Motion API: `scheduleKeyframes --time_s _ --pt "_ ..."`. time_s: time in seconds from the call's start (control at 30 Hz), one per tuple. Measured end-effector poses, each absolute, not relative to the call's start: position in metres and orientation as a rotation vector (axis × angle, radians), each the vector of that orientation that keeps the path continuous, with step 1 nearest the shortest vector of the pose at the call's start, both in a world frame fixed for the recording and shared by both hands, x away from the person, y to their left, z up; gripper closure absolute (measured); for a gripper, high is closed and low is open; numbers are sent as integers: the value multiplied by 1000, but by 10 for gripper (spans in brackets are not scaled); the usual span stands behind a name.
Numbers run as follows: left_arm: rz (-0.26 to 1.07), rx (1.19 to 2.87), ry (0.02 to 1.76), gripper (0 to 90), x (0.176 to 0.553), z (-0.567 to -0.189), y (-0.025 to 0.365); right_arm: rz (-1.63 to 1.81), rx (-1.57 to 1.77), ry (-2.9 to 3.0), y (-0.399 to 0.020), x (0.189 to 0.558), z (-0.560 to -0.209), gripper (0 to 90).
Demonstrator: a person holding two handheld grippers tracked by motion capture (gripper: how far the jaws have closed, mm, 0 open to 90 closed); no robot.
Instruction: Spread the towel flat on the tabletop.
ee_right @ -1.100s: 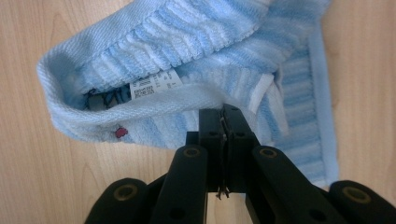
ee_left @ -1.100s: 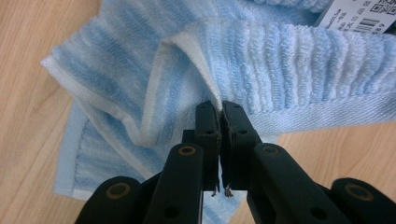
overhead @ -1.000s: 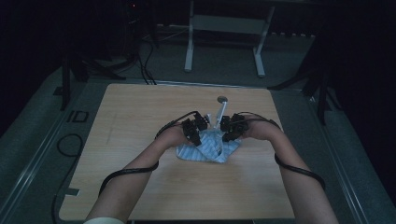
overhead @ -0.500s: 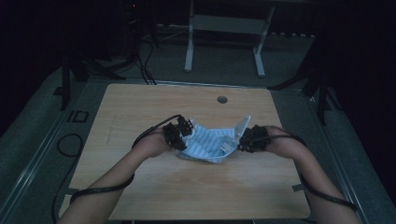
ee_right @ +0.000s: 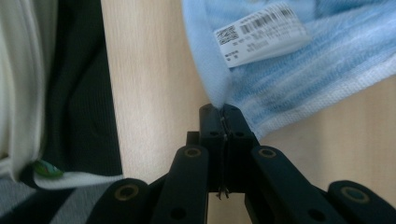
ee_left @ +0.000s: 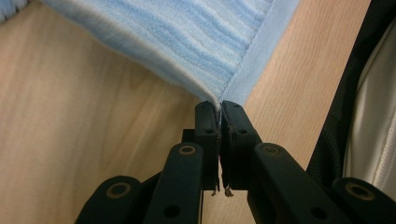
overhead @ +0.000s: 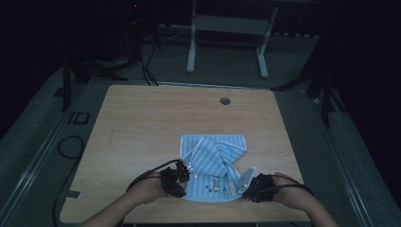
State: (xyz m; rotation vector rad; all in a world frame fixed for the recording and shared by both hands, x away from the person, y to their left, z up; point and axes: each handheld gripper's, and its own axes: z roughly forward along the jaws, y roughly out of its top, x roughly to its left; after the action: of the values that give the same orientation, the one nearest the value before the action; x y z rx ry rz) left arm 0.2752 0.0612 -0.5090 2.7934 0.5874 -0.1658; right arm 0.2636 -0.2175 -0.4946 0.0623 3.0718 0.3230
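Soft ribbed blue-striped towel (overhead: 215, 165) rumpled on the wooden table (overhead: 142, 127) by its near edge. Left gripper (ee_left: 219, 106) clamped on one hemmed corner, right gripper (ee_right: 223, 111) pinching another – printed white tag (ee_right: 261, 31) just past that.

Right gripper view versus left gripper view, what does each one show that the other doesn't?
Right gripper view alone: a white barcode label sewn on the light blue striped cloth, with the right gripper shut on a cloth corner. Left gripper view alone: the cloth's plain folded hem, with the left gripper shut on another corner. Both share: black jaws closed on the cloth, the pale wooden table, and dark clothing at one edge.
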Motion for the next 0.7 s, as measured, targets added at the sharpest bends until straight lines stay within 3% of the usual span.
scheduleKeyframes --time_s 0.1,0.13,0.23,0.27,0.37,0.53,0.7 --pt "-169 2781 603 855 273 -510 63 293 70 3119 -215 261 -506 858" --pt "-243 2762 610 831 274 -510 67 290 90 3134 -214 262 -508 808" --pt "-245 2754 638 670 276 -509 73 296 134 3140 -215 265 -504 703" --pt "-257 2746 649 670 278 -507 77 296 134 3140 -215 265 -504 703" --pt "-185 2741 684 552 286 -494 90 363 203 3093 -226 276 -469 626" --pt "-33 2706 728 508 315 -465 95 424 281 3009 -224 304 -441 601" --pt "4 2639 738 488 353 -443 82 442 339 2994 -188 348 -441 589"
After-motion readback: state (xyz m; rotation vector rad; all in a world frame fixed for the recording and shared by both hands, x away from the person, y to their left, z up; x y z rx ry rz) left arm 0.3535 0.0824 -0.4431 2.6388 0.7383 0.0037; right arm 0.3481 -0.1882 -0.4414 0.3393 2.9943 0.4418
